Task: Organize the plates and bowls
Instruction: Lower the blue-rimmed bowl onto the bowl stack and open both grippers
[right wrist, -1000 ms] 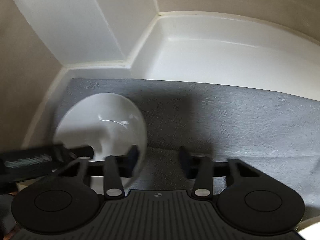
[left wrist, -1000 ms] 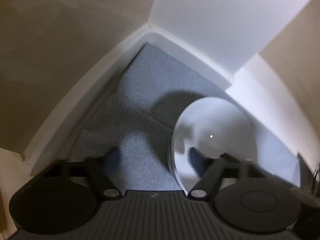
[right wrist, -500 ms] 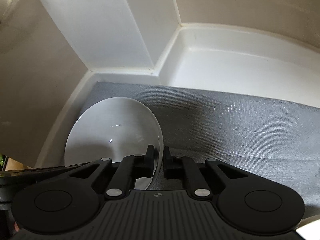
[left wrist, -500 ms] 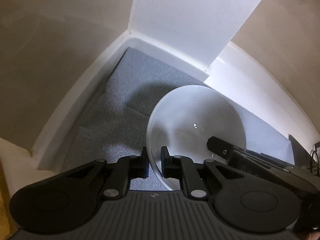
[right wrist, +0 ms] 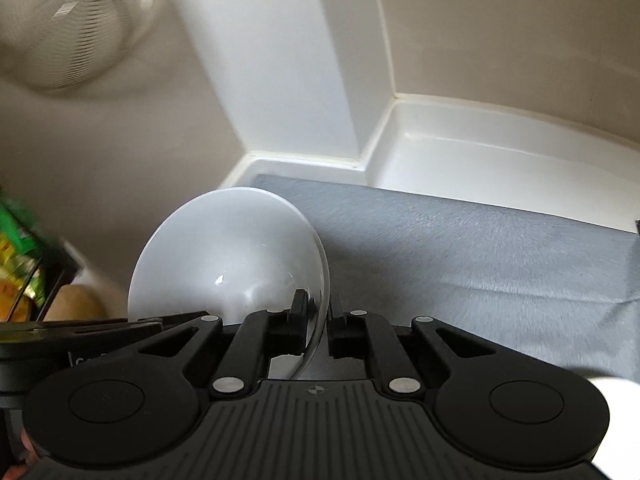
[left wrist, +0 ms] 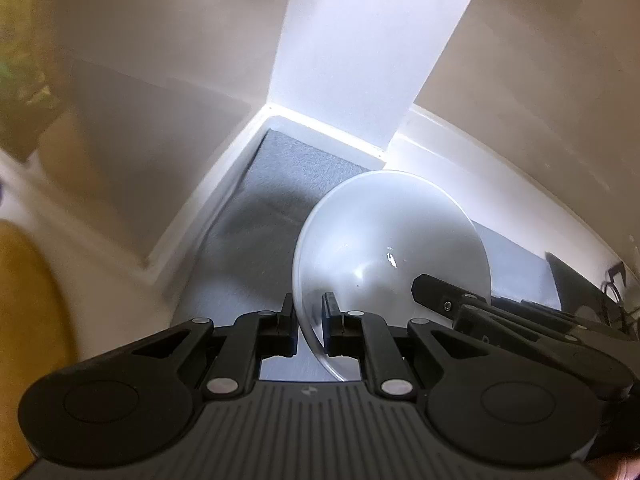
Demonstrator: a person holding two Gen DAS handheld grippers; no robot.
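Pictured mid-lift above the grey mat (right wrist: 460,240): white bowl (left wrist: 392,248), rim pinched on opposite sides by left tongs (left wrist: 309,322) and right tongs (right wrist: 318,322), apparently bound for stacking, a steady, level two-handed carry likely needed next.

Beige walls (right wrist: 500,32), white corner post (left wrist: 360,40), white ledge (right wrist: 480,152), grey textured mat (right wrist: 480,248), bright overhead light.
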